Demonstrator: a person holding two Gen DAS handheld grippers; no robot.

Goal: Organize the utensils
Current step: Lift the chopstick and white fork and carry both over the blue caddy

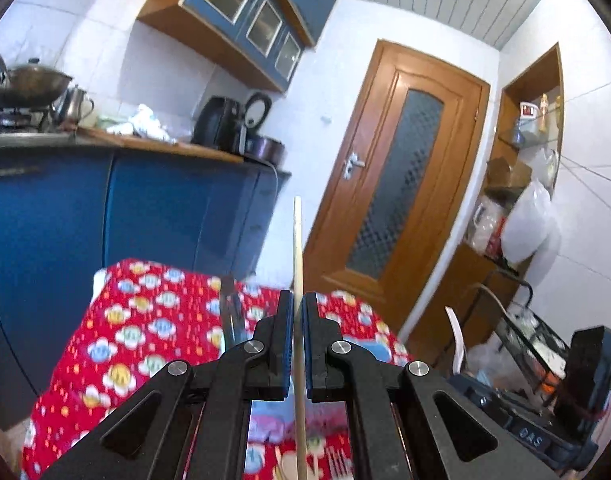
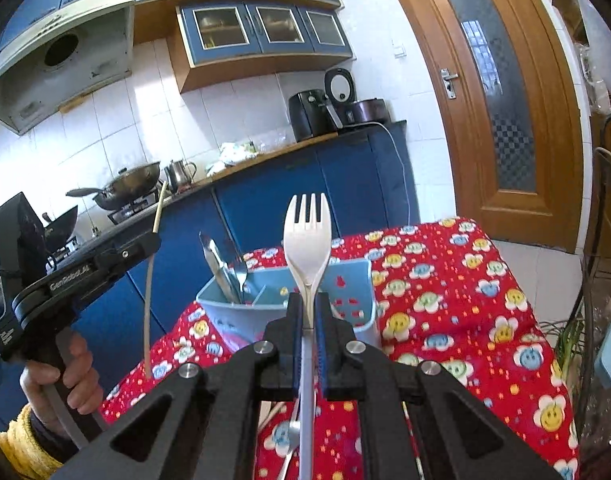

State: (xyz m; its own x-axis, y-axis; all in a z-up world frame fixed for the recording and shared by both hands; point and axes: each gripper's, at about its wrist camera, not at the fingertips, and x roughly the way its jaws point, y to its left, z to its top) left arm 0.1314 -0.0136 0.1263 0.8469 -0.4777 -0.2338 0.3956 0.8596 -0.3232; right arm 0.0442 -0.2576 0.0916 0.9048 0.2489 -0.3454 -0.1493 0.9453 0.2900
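A white spork (image 2: 308,236) and a chopstick (image 1: 297,264) are pinched above the blue holder (image 2: 345,280) by the right gripper (image 2: 309,312) and left gripper (image 1: 298,312); lowering into compartments is judged next.

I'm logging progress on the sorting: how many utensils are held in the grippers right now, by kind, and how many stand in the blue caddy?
Chopstick in the left gripper: 1
White plastic spork in the right gripper: 1
Metal utensils standing in the blue caddy: at least 2; exact count hidden
Total: at least 4
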